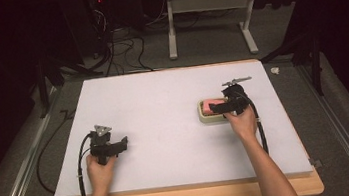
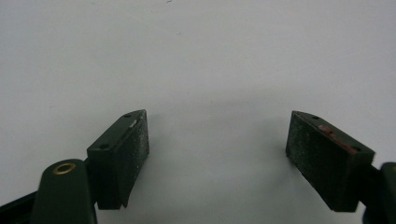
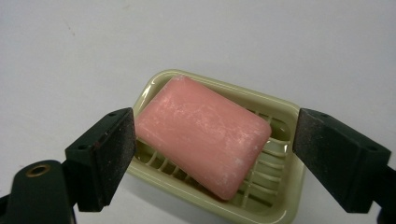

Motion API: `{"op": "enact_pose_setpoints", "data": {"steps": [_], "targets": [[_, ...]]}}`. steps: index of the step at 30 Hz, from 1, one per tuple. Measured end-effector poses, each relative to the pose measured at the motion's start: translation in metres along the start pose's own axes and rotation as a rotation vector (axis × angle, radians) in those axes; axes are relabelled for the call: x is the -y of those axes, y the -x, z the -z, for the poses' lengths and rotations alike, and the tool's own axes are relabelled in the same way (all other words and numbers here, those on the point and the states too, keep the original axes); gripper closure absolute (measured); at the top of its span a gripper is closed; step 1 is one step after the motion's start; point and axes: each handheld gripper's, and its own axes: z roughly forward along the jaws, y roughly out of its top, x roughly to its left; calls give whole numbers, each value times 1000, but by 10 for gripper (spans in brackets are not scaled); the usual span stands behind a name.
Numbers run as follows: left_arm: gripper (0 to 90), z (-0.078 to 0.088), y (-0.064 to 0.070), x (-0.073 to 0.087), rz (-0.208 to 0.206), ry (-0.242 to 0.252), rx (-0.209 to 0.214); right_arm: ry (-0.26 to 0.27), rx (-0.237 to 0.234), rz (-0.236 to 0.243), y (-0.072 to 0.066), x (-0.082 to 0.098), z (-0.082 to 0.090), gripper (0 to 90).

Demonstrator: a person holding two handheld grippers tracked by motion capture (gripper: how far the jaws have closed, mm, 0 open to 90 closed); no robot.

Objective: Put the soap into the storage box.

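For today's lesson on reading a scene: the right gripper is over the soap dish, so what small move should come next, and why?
Probably lower the right gripper a little and close on the pink soap. Its jaws stand open either side of the bar, which lies tilted in the green dish, not yet gripped. The left gripper waits open over bare table.

You have a pink soap bar [image 3: 201, 135] lying tilted in a pale green slatted dish [image 3: 285, 186], right of table centre.

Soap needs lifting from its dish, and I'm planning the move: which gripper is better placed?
Right. The right gripper hangs open over the dish, jaws either side of the soap; the left gripper sits far off over bare table.
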Motion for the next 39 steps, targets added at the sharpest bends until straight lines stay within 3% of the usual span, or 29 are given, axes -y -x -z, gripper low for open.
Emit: {"op": "enact_pose_setpoints", "data": {"steps": [26, 39], "targets": [[219, 0, 0, 0, -3, 0, -1, 110, 7, -31, 22, 17, 38, 165], [219, 0, 0, 0, -3, 0, -1, 141, 5, -55, 33, 32, 50, 173]]}}
